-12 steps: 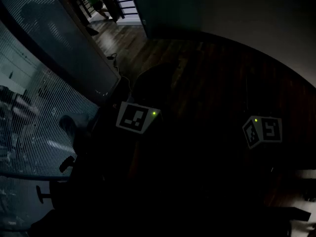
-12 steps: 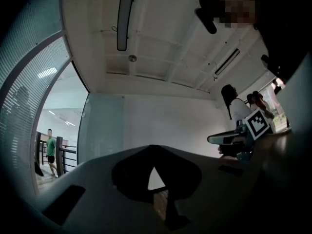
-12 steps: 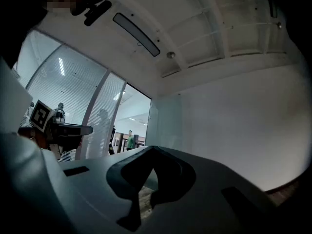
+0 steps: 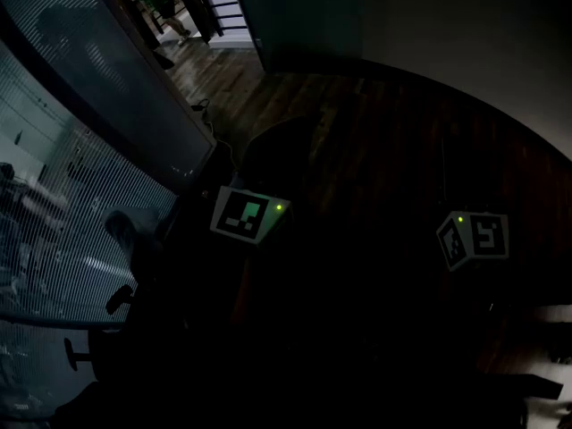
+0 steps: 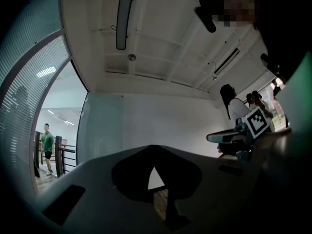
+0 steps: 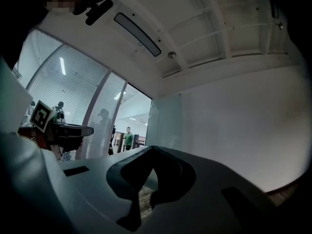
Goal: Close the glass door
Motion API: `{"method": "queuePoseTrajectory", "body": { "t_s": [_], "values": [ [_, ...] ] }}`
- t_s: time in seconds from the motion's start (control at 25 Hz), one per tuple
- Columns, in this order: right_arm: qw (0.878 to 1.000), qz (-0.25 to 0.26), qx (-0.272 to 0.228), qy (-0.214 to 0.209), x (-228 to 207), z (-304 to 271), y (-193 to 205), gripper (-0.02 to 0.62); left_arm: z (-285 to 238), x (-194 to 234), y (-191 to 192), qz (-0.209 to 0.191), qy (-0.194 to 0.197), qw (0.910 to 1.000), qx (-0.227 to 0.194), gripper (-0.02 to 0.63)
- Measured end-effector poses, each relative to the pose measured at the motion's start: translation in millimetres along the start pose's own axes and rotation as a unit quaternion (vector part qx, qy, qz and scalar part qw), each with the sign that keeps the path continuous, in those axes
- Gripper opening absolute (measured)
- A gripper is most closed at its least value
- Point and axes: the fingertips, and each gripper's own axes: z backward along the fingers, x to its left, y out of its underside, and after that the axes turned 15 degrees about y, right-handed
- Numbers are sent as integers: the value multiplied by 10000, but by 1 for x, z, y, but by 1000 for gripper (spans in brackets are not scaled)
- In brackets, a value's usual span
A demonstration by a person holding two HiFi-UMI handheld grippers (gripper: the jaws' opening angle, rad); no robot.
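Jaws on both tools sit closed, tip against tip, with nothing caught between them: the left gripper and the right gripper each show only a sliver of floor through the gap behind the tips. Both are held low and about level, side by side and well apart, over a dark wooden floor. Ahead of them the glass door stands open, a pale greenish pane to the right of the doorway and in front of the white wall; neither gripper touches it. Through the opening, a person in a green top stands by a dark railing. To the left runs a striped glass wall. A long ceiling light hangs overhead.
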Motion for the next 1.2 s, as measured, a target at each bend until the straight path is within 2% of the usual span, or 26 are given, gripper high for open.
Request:
{"method": "queuePoseTrajectory", "body": {
  "t_s": [0.44, 0.68, 1.0, 1.2],
  "values": [
    [10000, -33, -2, -25, 0, 0, 2, -5, -2, -1, 5, 14, 21, 10000, 49, -9],
    [9998, -175, 49, -49, -11, -6, 3, -5, -11, -1, 8, 54, 0, 9999, 102, -9],
    [9999, 24, 135, -26, -28, -10, 14, -5, -27, -10, 15, 69, -13, 9998, 164, -9],
    [9999, -38, 139, -7, -46, -15, 15, -5, -46, -19, 14, -65, 24, 9999, 151, -9]
  ]
}}
